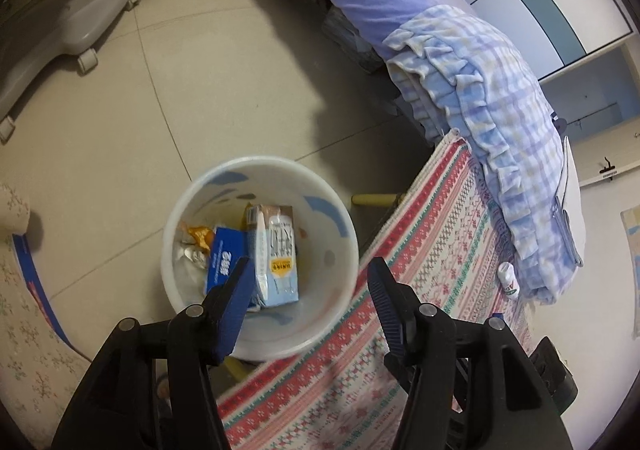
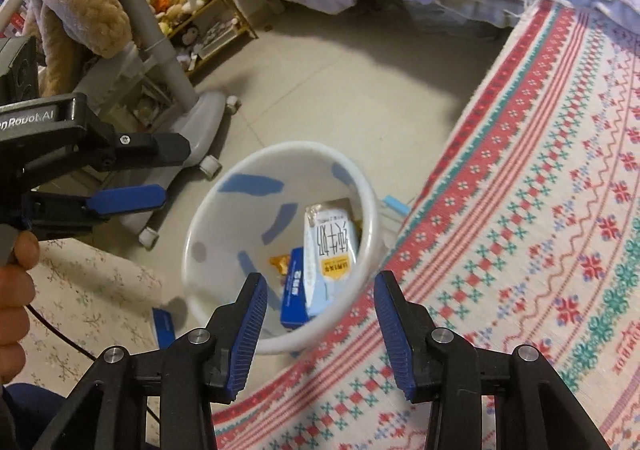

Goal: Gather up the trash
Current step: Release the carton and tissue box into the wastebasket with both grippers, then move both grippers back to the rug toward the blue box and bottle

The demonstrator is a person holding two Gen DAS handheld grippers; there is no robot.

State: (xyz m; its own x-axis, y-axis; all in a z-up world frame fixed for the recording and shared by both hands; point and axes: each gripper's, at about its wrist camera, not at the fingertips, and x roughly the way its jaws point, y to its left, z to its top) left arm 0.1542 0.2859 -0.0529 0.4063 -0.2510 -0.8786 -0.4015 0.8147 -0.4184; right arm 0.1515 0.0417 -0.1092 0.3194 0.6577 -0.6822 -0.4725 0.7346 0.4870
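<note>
A white waste bin (image 1: 260, 169) with blue markings stands on the tiled floor (image 1: 180, 89), its rim just beside the edge of a red, green and cream patterned cloth (image 1: 420, 250) that covers the surface next to it. Inside the bin lie a pale blue milk carton (image 1: 276, 250) with a yellow label, a dark blue box (image 1: 222, 262) touching the carton's side, an orange wrapper (image 1: 200, 234) and a crumpled silver piece (image 1: 194, 256).

The left gripper (image 1: 310, 270) hangs above the bin with its blue-padded jaws spread apart and nothing between them. The right gripper (image 2: 320, 290) also hangs above the near rim of the bin, jaws wide apart and empty. In the right wrist view the left gripper appears from the side, to the left of the bin, held in a hand (image 2: 16, 290).

On the patterned cloth, well away from the bin, a small white bottle (image 1: 508, 280) lies against a blue and white checked ruffled blanket (image 1: 480, 89). Beyond the bin, a grey wheeled chair base (image 2: 192, 145) stands on the floor.
</note>
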